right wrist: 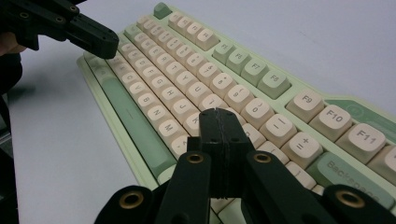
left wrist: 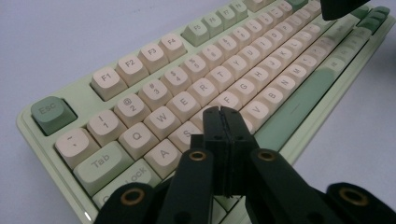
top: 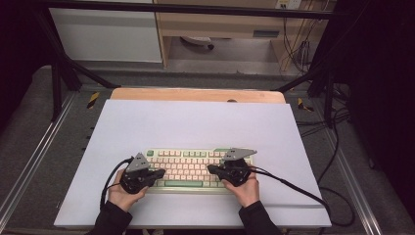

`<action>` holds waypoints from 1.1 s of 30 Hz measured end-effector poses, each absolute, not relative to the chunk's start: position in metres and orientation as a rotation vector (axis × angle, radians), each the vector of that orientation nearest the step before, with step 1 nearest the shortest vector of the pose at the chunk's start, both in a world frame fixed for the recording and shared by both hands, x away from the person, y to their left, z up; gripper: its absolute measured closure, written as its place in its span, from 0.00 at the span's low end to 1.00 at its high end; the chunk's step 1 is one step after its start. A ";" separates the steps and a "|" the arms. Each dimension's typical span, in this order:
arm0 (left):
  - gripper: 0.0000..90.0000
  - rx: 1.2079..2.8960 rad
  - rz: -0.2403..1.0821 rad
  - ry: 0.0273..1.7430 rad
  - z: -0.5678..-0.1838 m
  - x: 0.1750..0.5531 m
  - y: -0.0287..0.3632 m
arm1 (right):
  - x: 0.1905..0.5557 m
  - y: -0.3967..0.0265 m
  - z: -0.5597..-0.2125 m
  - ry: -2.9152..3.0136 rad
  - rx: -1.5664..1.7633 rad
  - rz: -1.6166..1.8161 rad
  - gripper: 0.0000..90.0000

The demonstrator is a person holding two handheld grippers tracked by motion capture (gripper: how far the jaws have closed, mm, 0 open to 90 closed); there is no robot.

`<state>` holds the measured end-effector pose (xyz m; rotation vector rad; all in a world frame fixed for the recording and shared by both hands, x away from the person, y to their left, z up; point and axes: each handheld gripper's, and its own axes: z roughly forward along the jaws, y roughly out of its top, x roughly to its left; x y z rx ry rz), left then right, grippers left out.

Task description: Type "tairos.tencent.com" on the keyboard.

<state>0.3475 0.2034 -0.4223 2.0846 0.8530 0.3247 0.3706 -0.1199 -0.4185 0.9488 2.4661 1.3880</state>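
Observation:
A pale green keyboard (top: 191,169) with cream and green keys lies on the white board near the front. My left gripper (top: 160,173) hovers over the keyboard's left end, jaws pressed together with nothing between them; in the left gripper view its tip (left wrist: 221,112) sits just above the keys (left wrist: 187,100) around S and D. My right gripper (top: 211,169) is over the right half, also shut and empty, its tip (right wrist: 217,113) above the keys (right wrist: 219,84) near L. The left gripper (right wrist: 100,39) also appears at the far end in the right gripper view.
The white board (top: 195,122) covers a wooden table (top: 195,94). Black cables (top: 293,183) trail from both grippers toward the front and right. A person's hands (top: 247,188) and dark sleeves come in from the bottom. Metal frame legs (top: 56,83) stand at the back corners.

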 end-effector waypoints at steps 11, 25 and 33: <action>1.00 2.075 0.331 0.864 -0.422 0.347 0.211 | 0.382 -0.102 -0.422 2.475 0.969 1.343 1.00; 1.00 2.068 0.332 0.871 -0.421 0.347 0.214 | 0.392 -0.091 -0.430 2.492 0.989 1.264 1.00; 1.00 2.066 0.335 0.872 -0.421 0.347 0.215 | 0.394 -0.090 -0.434 2.497 0.991 1.254 1.00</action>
